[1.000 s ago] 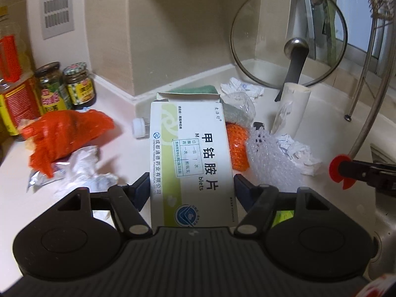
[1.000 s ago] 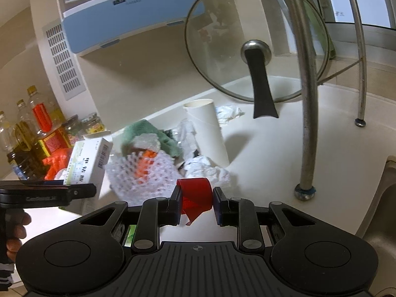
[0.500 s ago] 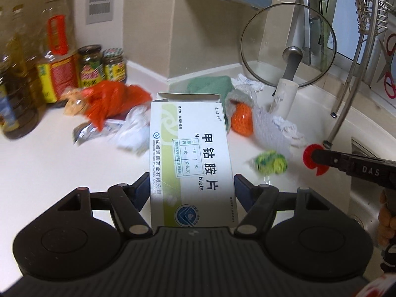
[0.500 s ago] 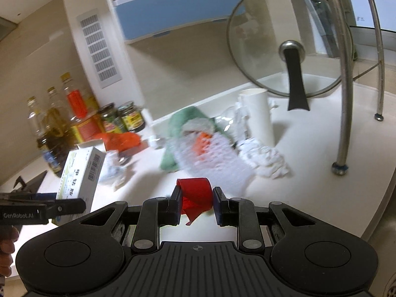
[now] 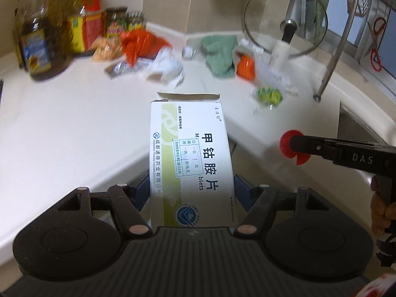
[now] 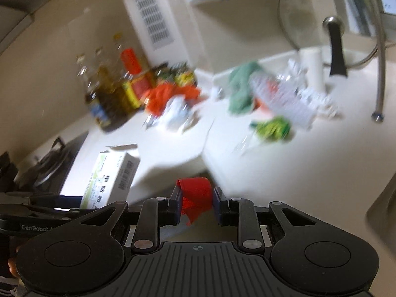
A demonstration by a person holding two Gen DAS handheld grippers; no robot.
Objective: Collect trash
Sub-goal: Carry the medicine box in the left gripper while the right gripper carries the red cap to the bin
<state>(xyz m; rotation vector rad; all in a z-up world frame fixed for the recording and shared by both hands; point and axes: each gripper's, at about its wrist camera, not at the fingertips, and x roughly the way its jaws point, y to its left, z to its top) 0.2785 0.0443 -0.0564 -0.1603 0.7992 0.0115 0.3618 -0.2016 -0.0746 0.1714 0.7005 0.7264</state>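
My left gripper (image 5: 191,190) is shut on a white and green medicine box (image 5: 190,153), held upright with its top flap open, over the counter's front edge. My right gripper (image 6: 195,203) is shut on a small red ribbon loop (image 6: 196,194). The left wrist view shows it at the right, with the red loop (image 5: 287,146) at its tip. In the right wrist view the box (image 6: 111,175) hangs at lower left. Loose trash lies further back: an orange bag (image 5: 142,43), crumpled white paper (image 5: 168,68), a green-yellow wrapper (image 5: 268,95) and an orange thing in foam net (image 5: 246,64).
Oil bottles (image 5: 39,37) and jars (image 5: 116,22) line the back left wall. A green cloth (image 5: 220,54), a glass lid (image 5: 284,17) and a metal rack leg (image 5: 331,69) stand at the back right. The sink (image 5: 356,133) opens at right; a stove burner (image 6: 52,163) sits at left.
Both grippers have drawn back from the trash pile toward the counter's front edge, so the pile looks smaller and farther. The box and the red loop stay gripped.
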